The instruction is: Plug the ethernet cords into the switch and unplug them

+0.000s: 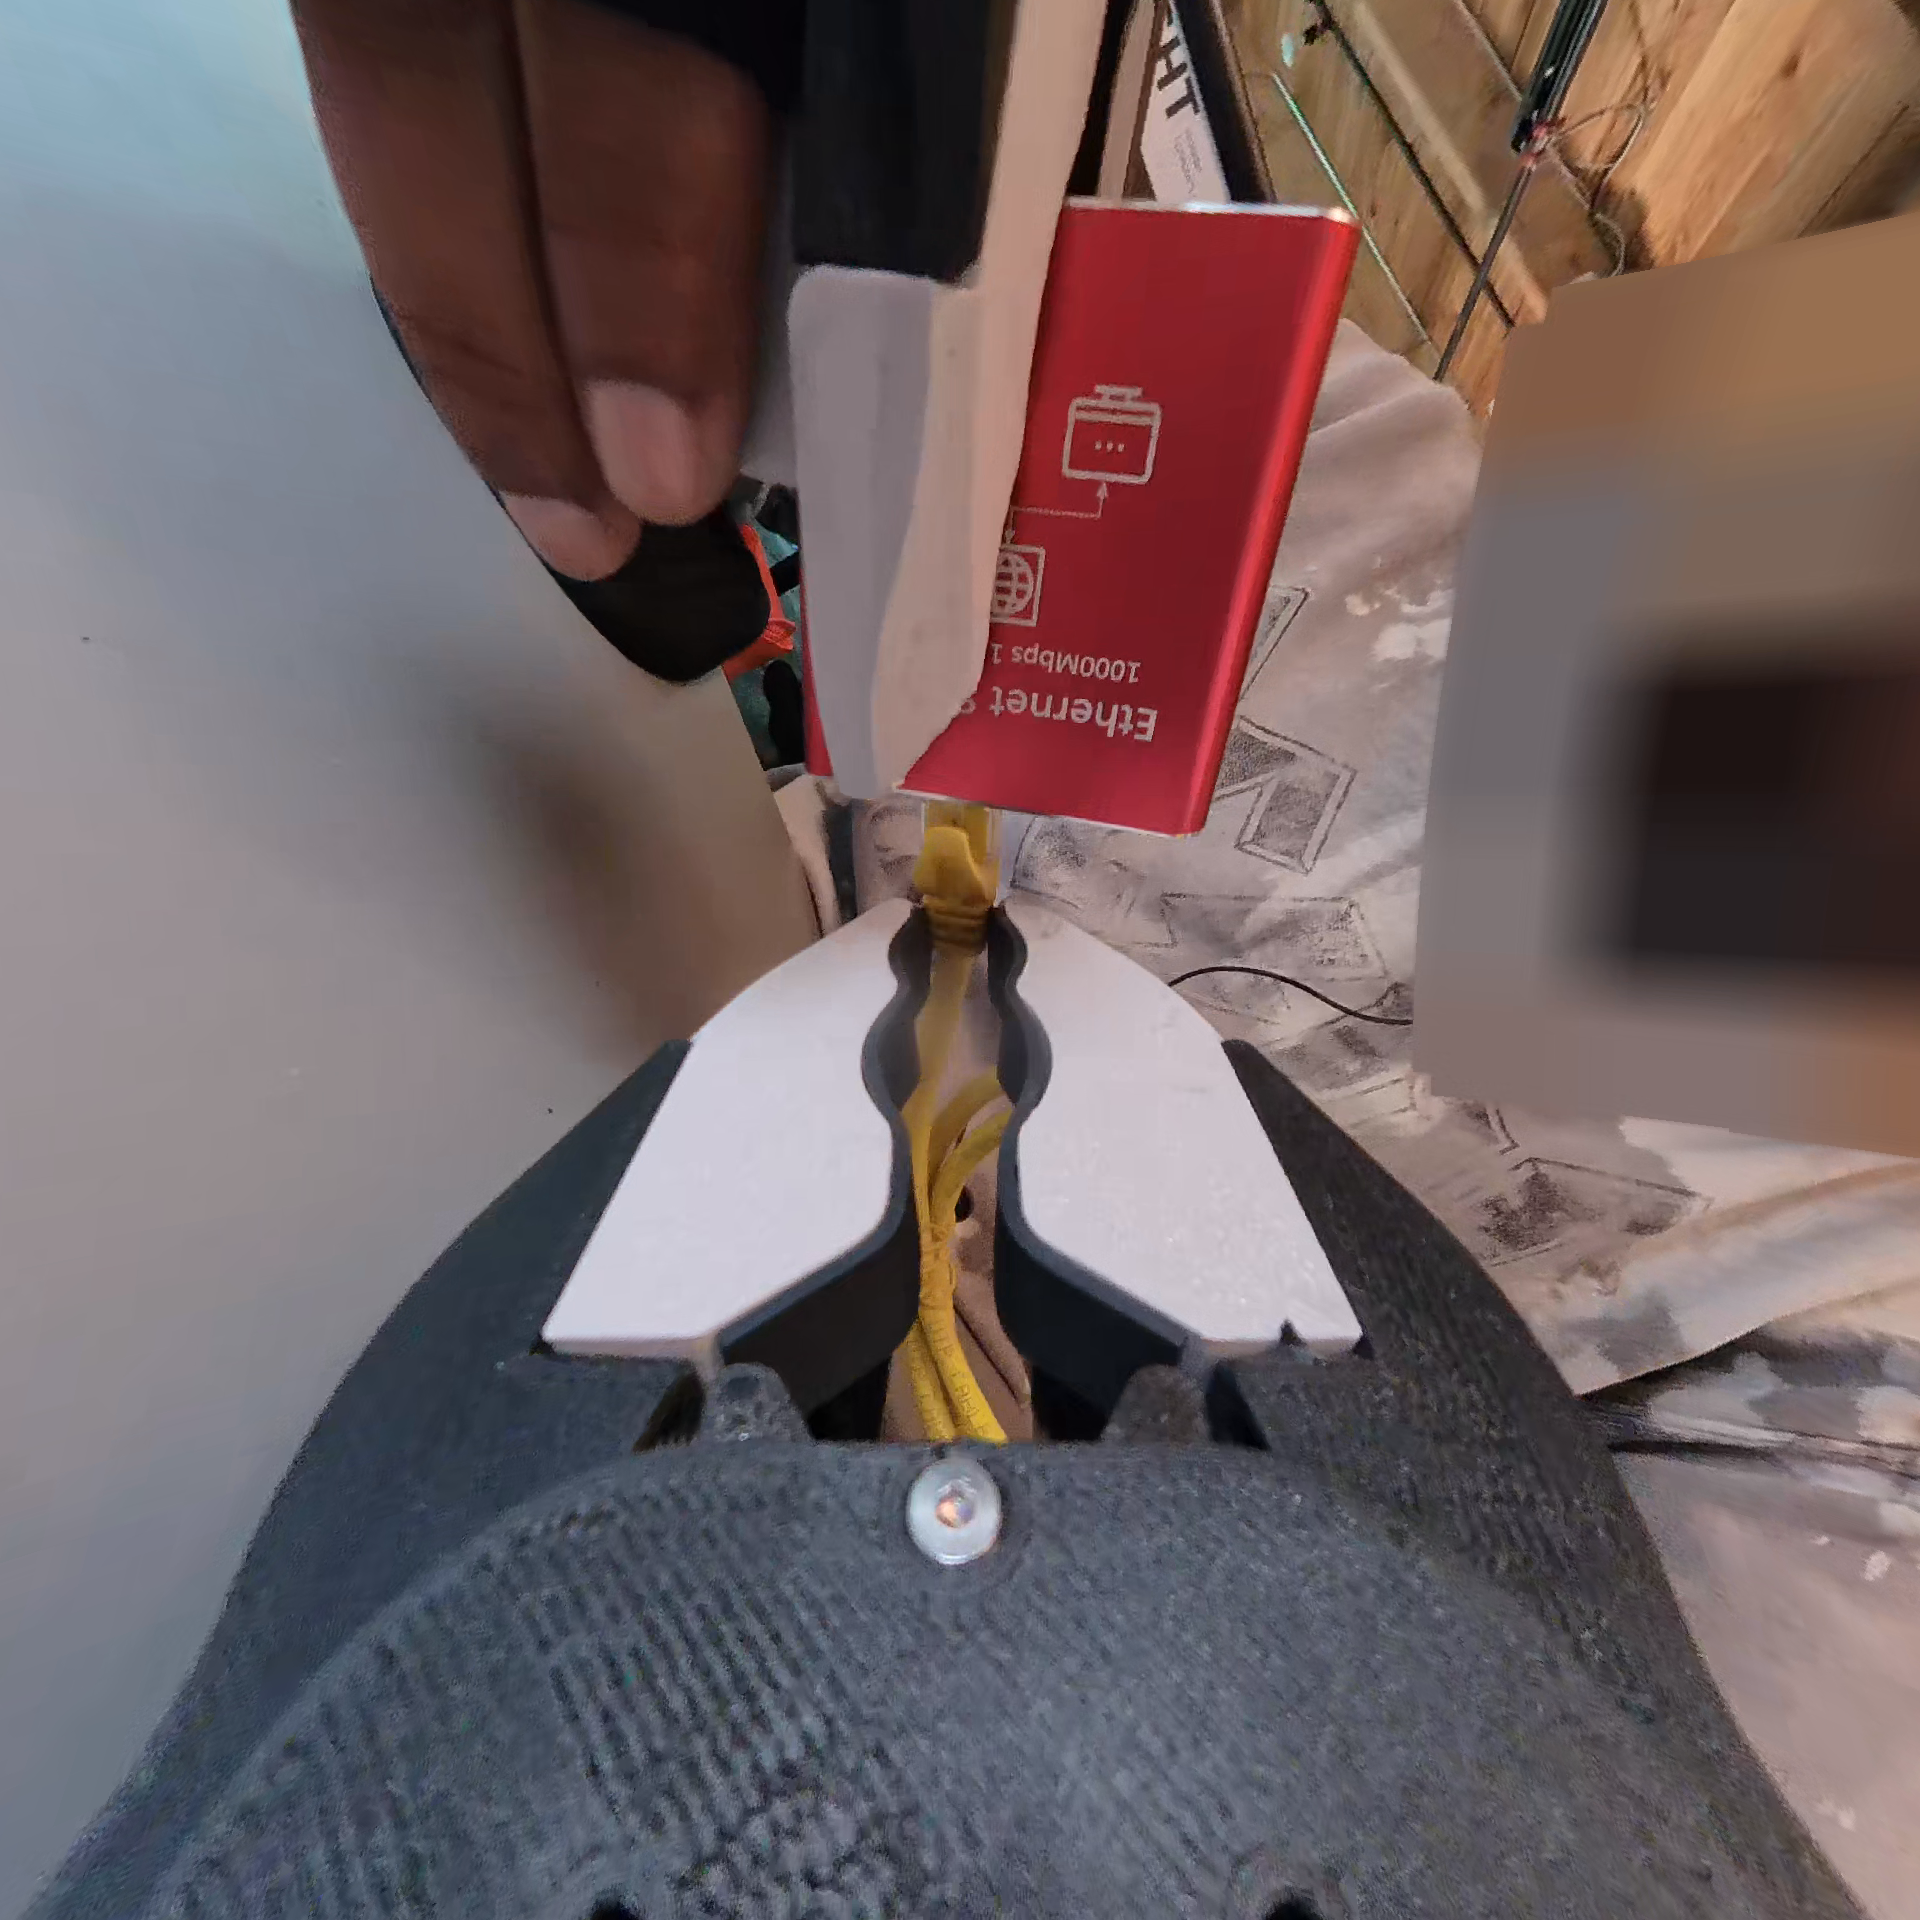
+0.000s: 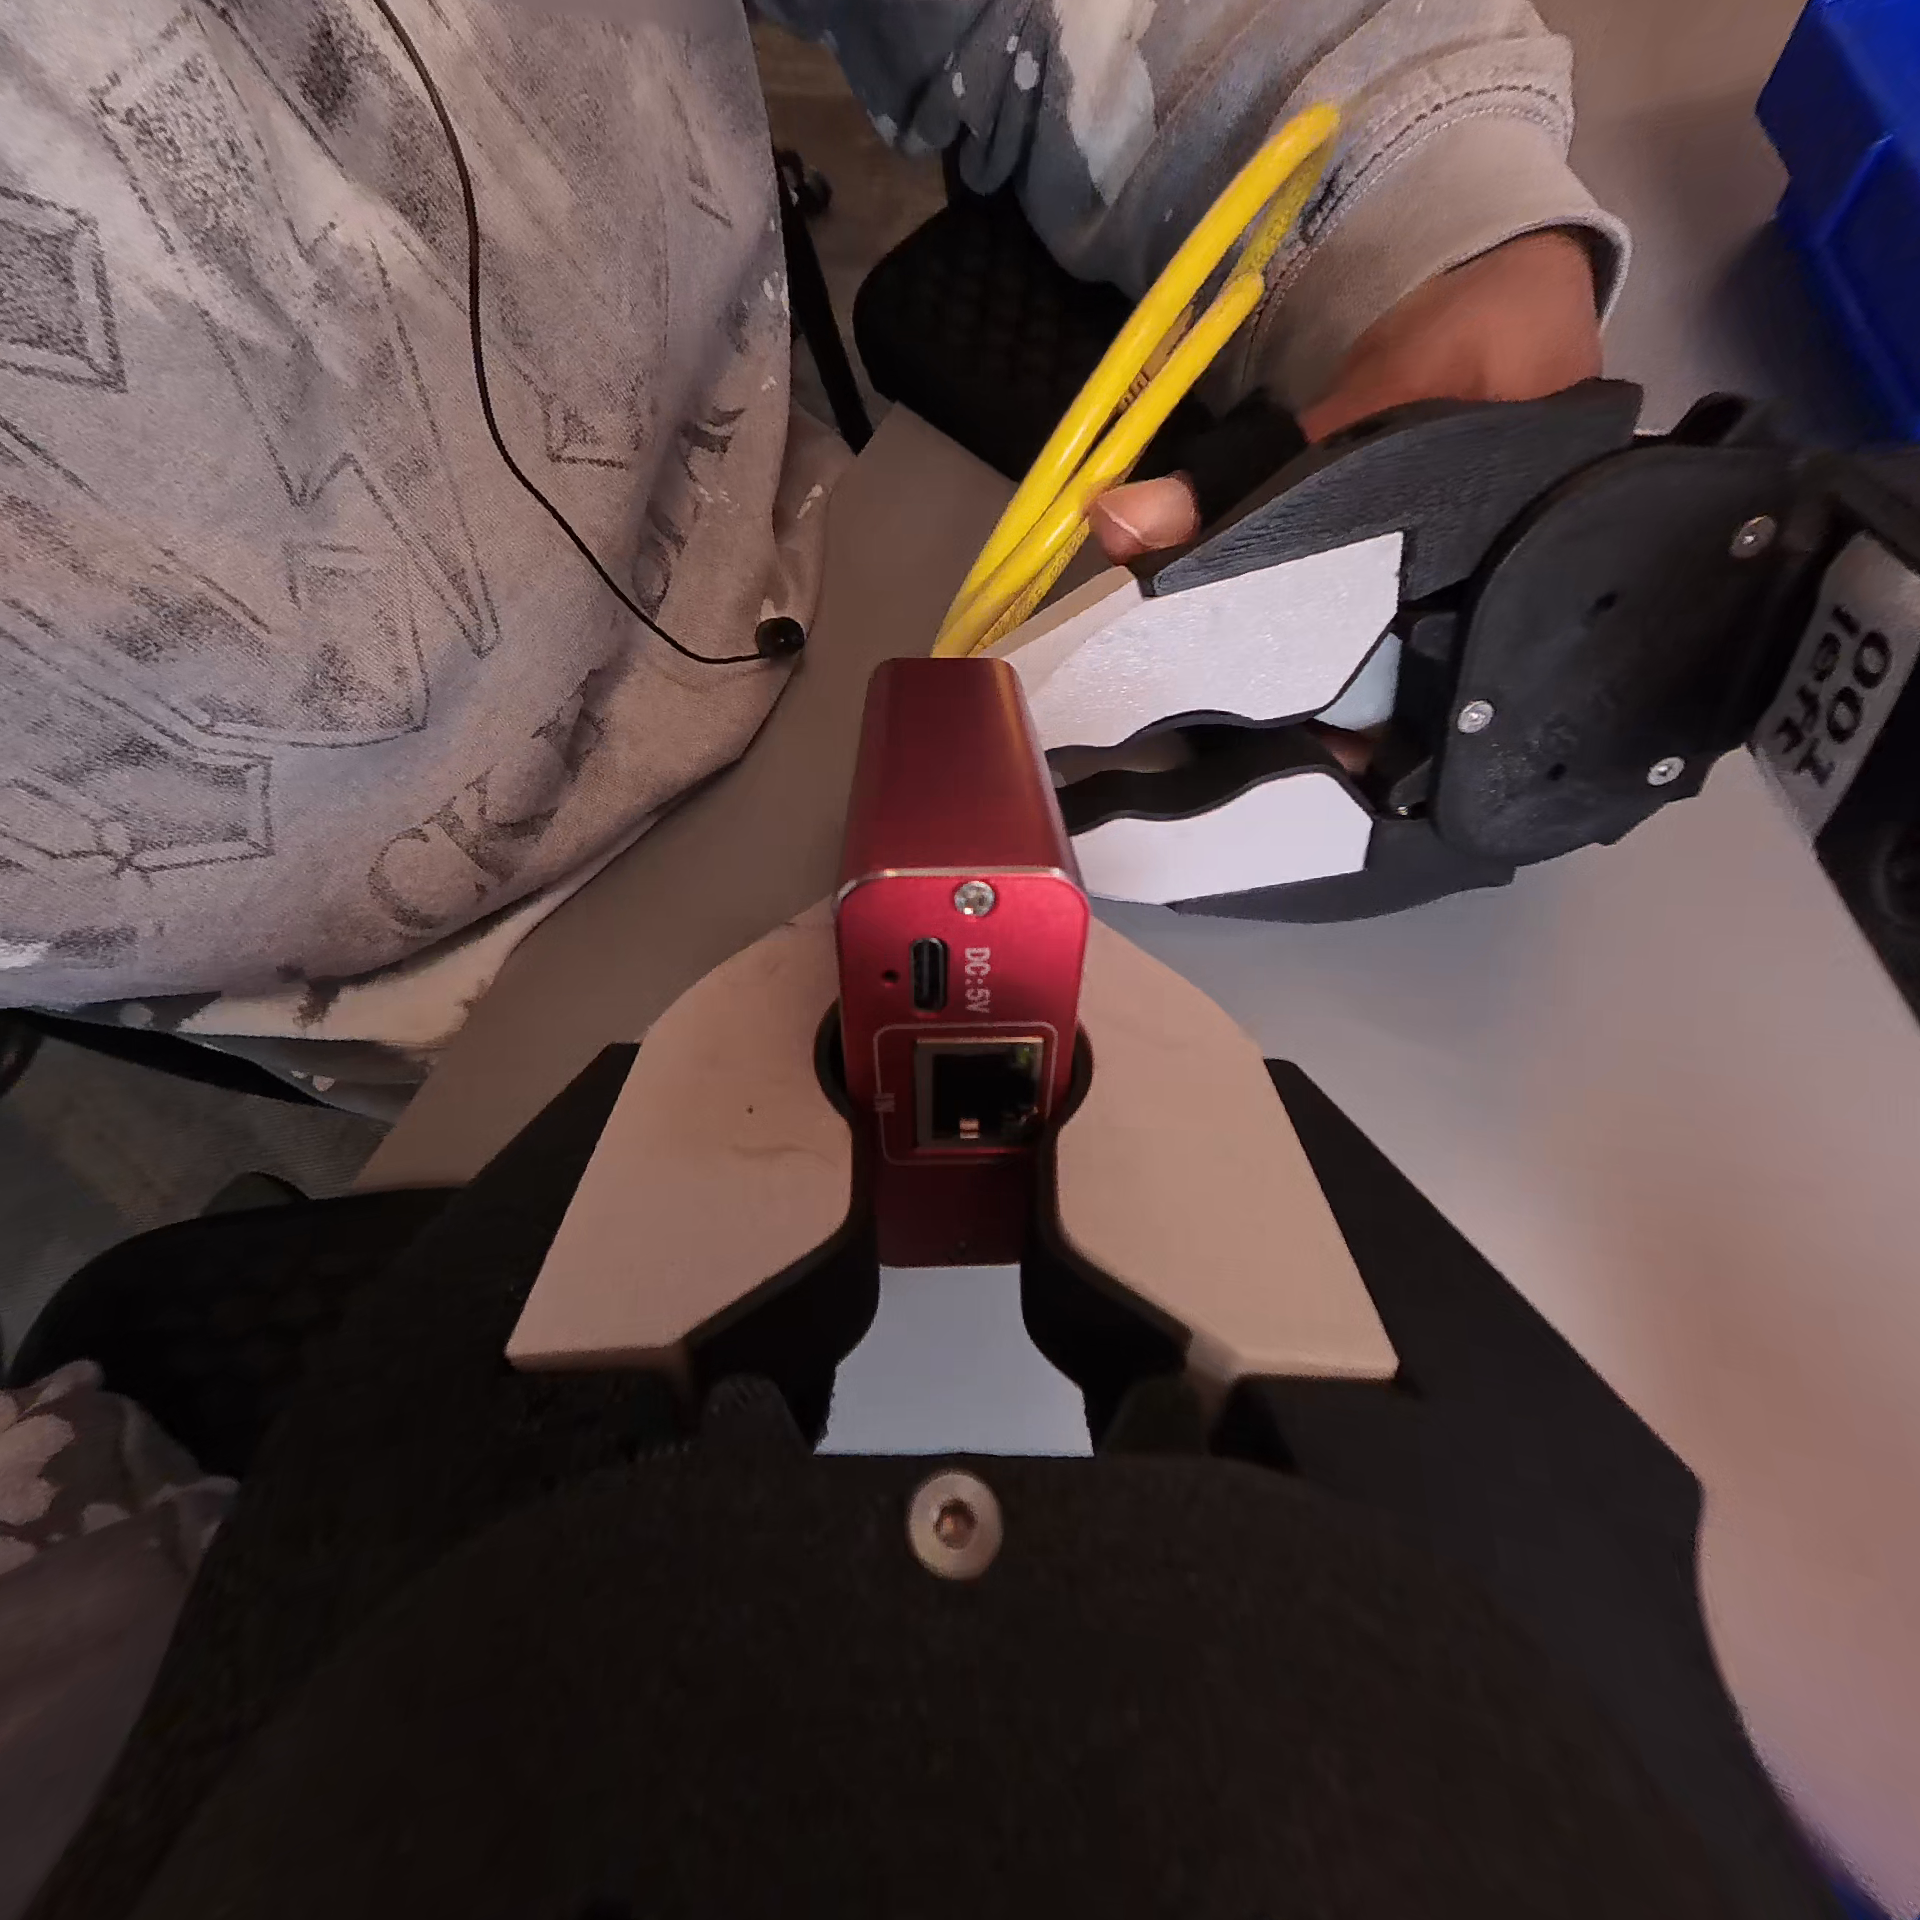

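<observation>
Blue bin (image 2: 1844, 208) beyond left tongs (image 2: 1049, 748)

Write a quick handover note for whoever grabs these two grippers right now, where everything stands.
Right hand-held gripper: shut on the red switch, held off the table.
Left hand-held gripper: shut on the yellow ethernet cord just behind its plug, which sits at the switch's far-end port; whether it is fully seated cannot be told.
The port on the near end is empty.
Left: confirm seating or pull it free, then do that empty port.
</observation>
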Motion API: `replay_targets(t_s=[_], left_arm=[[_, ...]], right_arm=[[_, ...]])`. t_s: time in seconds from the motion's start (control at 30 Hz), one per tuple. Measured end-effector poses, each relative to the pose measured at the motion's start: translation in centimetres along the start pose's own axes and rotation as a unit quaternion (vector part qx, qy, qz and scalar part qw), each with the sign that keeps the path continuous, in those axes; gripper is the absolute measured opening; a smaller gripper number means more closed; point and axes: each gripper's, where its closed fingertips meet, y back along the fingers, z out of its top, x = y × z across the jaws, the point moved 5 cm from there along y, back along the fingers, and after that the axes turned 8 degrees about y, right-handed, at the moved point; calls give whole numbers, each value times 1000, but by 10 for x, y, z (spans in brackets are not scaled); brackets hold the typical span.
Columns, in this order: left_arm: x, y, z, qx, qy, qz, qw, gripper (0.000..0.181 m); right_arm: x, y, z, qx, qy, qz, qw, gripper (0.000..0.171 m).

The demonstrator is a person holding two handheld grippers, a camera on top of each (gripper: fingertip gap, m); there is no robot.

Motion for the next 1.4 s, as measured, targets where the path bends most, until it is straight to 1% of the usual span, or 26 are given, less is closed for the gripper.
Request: replay_targets(t_s=[0.03,0.13,0.3,0.37,0.4,0.5,0.6,0.7,0.8,0.9,1.0,1.1,1.13,1.23,1.3,1.4], left_arm=[[0,0,0,-1,-6,7,1000,10],[2,3,3,-11,-11,17,1000,10],[-1,1,1,2,-29,19,999,10],[-1,7,5,-9,-50,50,997,11],[-2,11,6,-19,-55,56,997,11],[-12,21,12,-58,-44,28,997,11],[-14,28,13,-73,-30,36,996,11],[-18,31,11,-77,-19,25,997,11],[-24,36,13,-98,-21,11,995,11],[-36,40,18,-127,-37,-3,991,19],[-54,50,25,-164,-75,19,983,23],[-78,80,31,-232,-135,66,961,25],[-84,91,31,-249,-156,102,950,25],[-110,122,26,-299,-226,205,904,25],[-131,141,20,-327,-263,271,866,25],[-150,173,5,-357,-291,407,789,26]], right_arm=[[0,0,-1,0,-4,2,1000,29],[-2,0,-3,-7,-11,-3,1000,29],[-2,-1,-1,-14,-18,5,1000,29],[-6,3,-2,-9,-25,-15,1000,29],[-9,5,-2,-17,-27,-26,999,29],[-15,16,3,-67,-36,-51,996,28],[-16,20,8,-96,-37,-57,993,30],[-18,19,8,-102,-38,-65,992,28],[-21,21,6,-111,-42,-74,990,28],[-24,29,8,-157,-44,-78,984,29],[-22,40,15,-223,-34,-67,972,28],[-20,50,19,-259,-24,-69,963,28],[-19,55,22,-274,-21,-67,959,28],[-15,65,28,-298,-11,-70,952,28],[-11,72,33,-310,1,-78,947,28],[-4,88,44,-336,23,-104,936,28]])
